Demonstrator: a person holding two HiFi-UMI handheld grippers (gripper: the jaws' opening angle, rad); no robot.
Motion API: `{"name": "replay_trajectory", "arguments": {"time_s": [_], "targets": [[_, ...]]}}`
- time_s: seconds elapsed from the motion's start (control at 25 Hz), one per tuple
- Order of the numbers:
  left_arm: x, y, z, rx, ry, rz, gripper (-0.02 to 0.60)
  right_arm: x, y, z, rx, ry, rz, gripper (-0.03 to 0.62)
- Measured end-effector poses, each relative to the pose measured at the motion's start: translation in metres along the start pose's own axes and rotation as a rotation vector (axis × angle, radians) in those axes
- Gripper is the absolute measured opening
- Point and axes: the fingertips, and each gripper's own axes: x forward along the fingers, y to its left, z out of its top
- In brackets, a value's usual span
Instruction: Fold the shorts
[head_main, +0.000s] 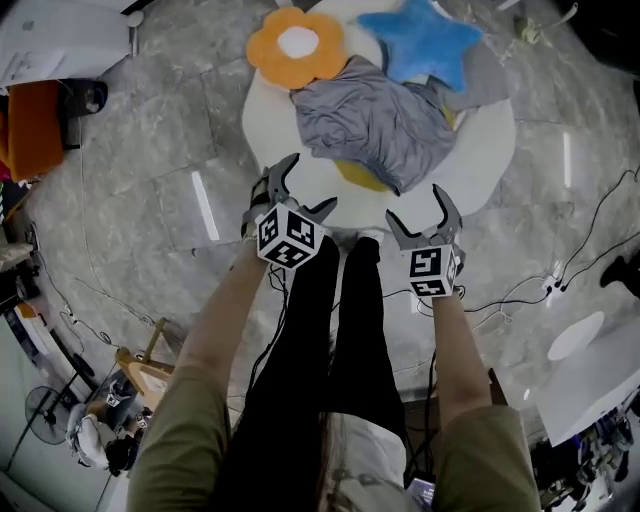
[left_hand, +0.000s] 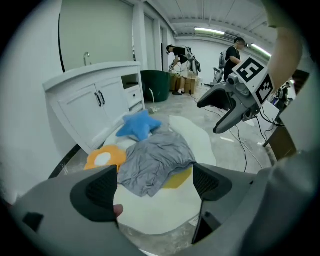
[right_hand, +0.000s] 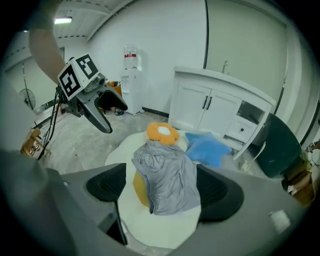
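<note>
Shorts: grey shorts (head_main: 372, 125) lie crumpled mid-rug on a white rug (head_main: 272, 125).
Cushions: flower cushion (head_main: 296, 45) at 11 o'clock, star cushion (head_main: 420, 42) at 1 o'clock.
Left gripper (head_main: 308, 185): jaws apart, empty.
Right gripper (head_main: 415, 205): jaws apart, empty.

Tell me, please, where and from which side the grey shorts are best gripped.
Probably the near edge of the grey shorts, approached from the person's side: they lie crumpled on the white rug, and the orange cushion and blue cushion crowd the far side.

Grey marble floor (head_main: 150, 180), white cabinet (right_hand: 220, 112)
</note>
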Motion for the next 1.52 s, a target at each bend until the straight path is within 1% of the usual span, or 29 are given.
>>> {"name": "replay_trajectory", "arguments": {"time_s": [0.16,0.28,0.44,0.52,0.6,0.68,0.76,0.96,1.04,1.12,1.2,1.24,1.28,1.36,1.48,1.52], "targets": [[0.077,-0.001,-0.042,0.014,0.071,-0.046,0.465,0.065,0.006,-0.064,-0.009,0.079,0.028,0.446],[0.127,-0.005,-0.076,0.061,0.136,-0.080,0.465,0.105,0.010,-0.108,-0.016,0.135,0.046,0.446],[0.173,-0.009,-0.116,0.121,0.206,-0.099,0.465,0.145,0.017,-0.158,-0.049,0.205,0.080,0.445],[0.191,-0.006,-0.129,0.150,0.226,-0.097,0.465,0.162,0.020,-0.177,-0.066,0.231,0.097,0.445],[0.207,-0.006,-0.136,0.163,0.239,-0.102,0.465,0.174,0.022,-0.194,-0.084,0.261,0.109,0.445],[0.221,-0.007,-0.138,0.176,0.245,-0.111,0.465,0.184,0.023,-0.209,-0.103,0.291,0.119,0.443],[0.232,-0.007,-0.139,0.205,0.257,-0.124,0.465,0.192,0.024,-0.218,-0.115,0.312,0.127,0.442],[0.252,-0.011,-0.146,0.355,0.317,-0.158,0.463,0.201,0.023,-0.231,-0.152,0.348,0.145,0.430],[0.256,-0.012,-0.151,0.392,0.344,-0.170,0.460,0.202,0.021,-0.235,-0.182,0.359,0.153,0.422],[0.259,-0.014,-0.155,0.392,0.365,-0.183,0.450,0.202,0.019,-0.238,-0.218,0.369,0.158,0.360],[0.259,-0.015,-0.158,0.368,0.380,-0.195,0.427,0.201,0.018,-0.241,-0.244,0.378,0.156,0.327],[0.259,-0.016,-0.159,0.361,0.385,-0.200,0.411,0.201,0.016,-0.242,-0.253,0.381,0.150,0.283],[0.258,-0.018,-0.158,0.359,0.387,-0.206,0.390,0.200,0.014,-0.244,-0.261,0.386,0.143,0.256],[0.255,-0.022,-0.157,0.363,0.378,-0.211,0.316,0.196,0.011,-0.247,-0.282,0.396,0.127,0.252],[0.247,-0.022,-0.159,0.390,0.358,-0.191,0.198,0.189,0.007,-0.246,-0.332,0.397,0.085,0.171],[0.244,-0.021,-0.160,0.397,0.356,-0.181,0.145,0.187,0.006,-0.245,-0.344,0.393,0.072,0.125]]}}
